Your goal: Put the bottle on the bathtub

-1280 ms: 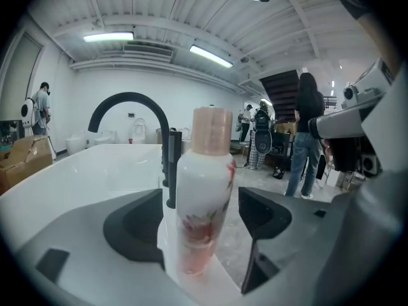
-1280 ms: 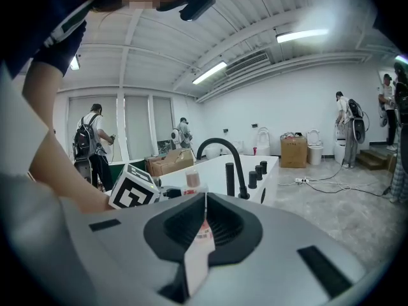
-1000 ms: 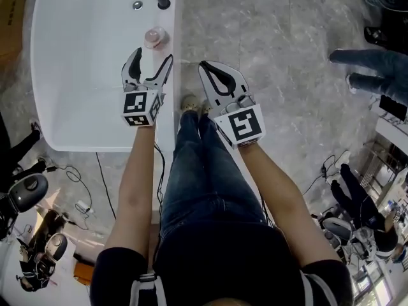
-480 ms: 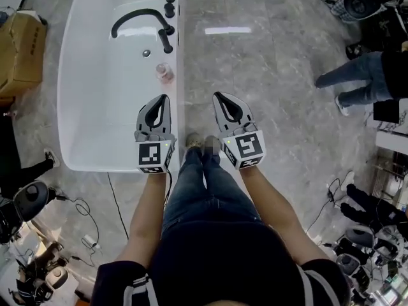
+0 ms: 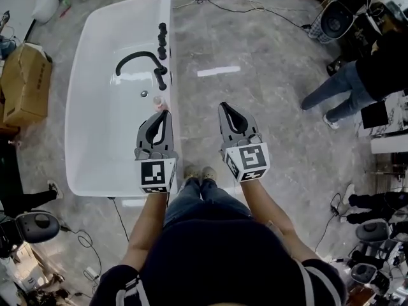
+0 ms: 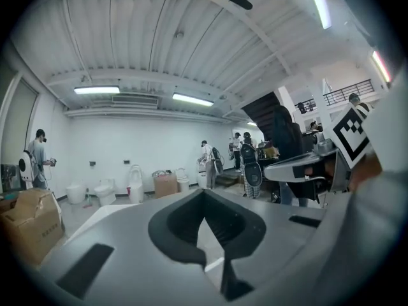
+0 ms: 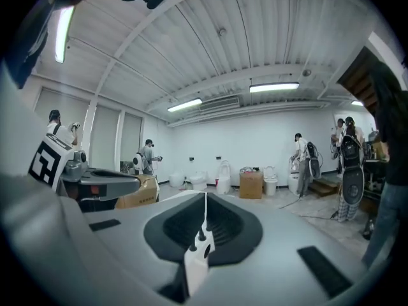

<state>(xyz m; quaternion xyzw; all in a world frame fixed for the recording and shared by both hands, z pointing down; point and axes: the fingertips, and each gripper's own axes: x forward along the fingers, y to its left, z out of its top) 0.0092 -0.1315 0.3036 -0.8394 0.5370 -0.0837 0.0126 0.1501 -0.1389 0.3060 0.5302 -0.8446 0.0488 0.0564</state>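
A small pinkish bottle [image 5: 159, 101] stands upright on the right rim of the white bathtub [image 5: 95, 139], close to the black faucet [image 5: 137, 62]. My left gripper [image 5: 164, 113] hovers just on the near side of the bottle, jaws shut and empty, tips pointing toward it. My right gripper [image 5: 225, 106] is held over the grey floor to the right of the tub, also shut with nothing in it. In the left gripper view the left gripper [image 6: 204, 193] shows closed jaws against the far room. The right gripper view shows the right gripper [image 7: 205, 195] the same way.
Black knobs [image 5: 162, 43] sit on the tub rim beyond the faucet. A cardboard box [image 5: 25, 85] lies left of the tub. A person [image 5: 357, 81] stands at the right. Cables and wheeled gear [image 5: 29, 225] crowd the lower left. My own legs and shoes [image 5: 197, 172] stand beside the tub.
The left gripper's jaws went from open to shut. Both grippers drew back from the bottle, and the head view rose to take in the whole tub.
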